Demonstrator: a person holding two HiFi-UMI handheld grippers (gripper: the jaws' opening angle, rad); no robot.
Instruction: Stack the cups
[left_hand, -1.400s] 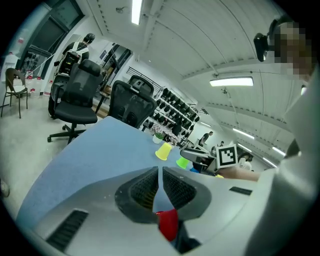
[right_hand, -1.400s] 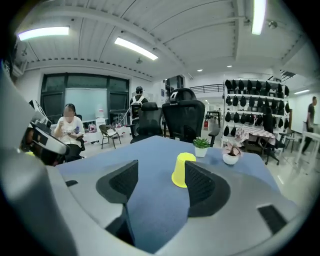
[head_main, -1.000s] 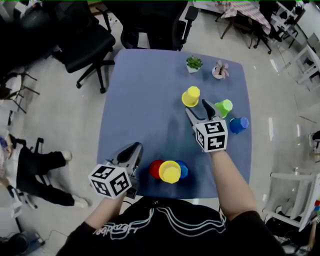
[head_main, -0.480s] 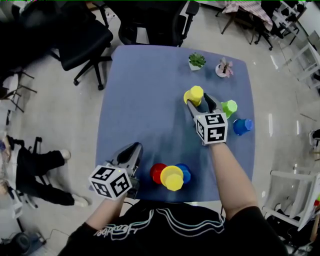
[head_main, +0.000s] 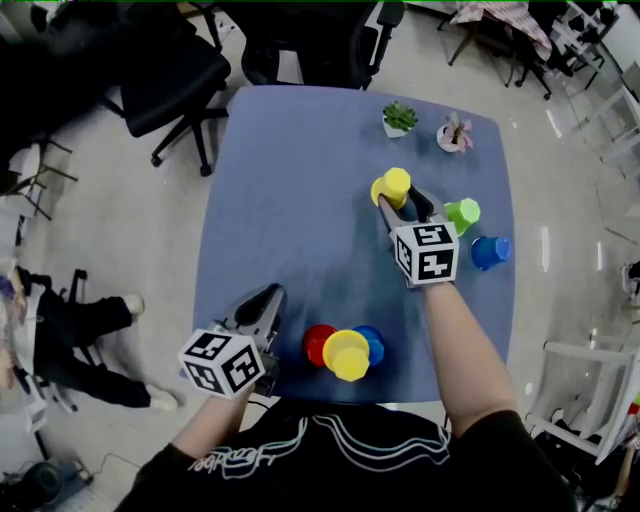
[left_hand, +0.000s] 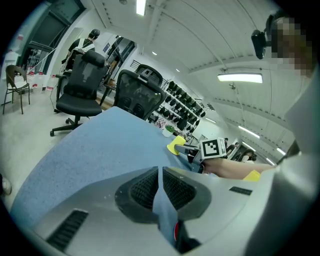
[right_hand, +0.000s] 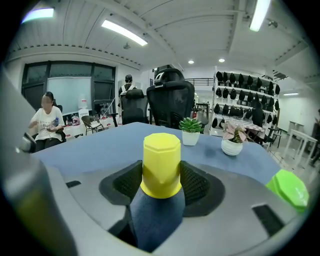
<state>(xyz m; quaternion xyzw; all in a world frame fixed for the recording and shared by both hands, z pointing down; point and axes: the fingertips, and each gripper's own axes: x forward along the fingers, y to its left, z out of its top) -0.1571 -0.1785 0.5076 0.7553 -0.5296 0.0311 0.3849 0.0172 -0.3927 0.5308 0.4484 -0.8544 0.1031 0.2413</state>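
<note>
An upside-down yellow cup (head_main: 392, 187) (right_hand: 161, 165) stands on the blue table (head_main: 290, 180), right of centre. My right gripper (head_main: 401, 199) (right_hand: 161, 184) has just been closing its jaws, and both pads now sit against the cup's sides. A green cup (head_main: 462, 214) (right_hand: 287, 190) and a blue cup (head_main: 490, 251) lie just right of it. At the near edge stand a red cup (head_main: 318, 343), a second yellow cup (head_main: 347, 354) and a second blue cup (head_main: 371, 343). My left gripper (head_main: 266, 297) (left_hand: 161, 182) rests shut and empty to their left.
Two small potted plants (head_main: 400, 118) (head_main: 455, 133) stand at the table's far right; they also show behind the cup in the right gripper view. Black office chairs (head_main: 170, 80) stand beyond the far edge. A person sits on the floor at left (head_main: 70, 340).
My right gripper has moved away from me to the yellow cup, and its jaws now stand around it. The left gripper has stayed put.
</note>
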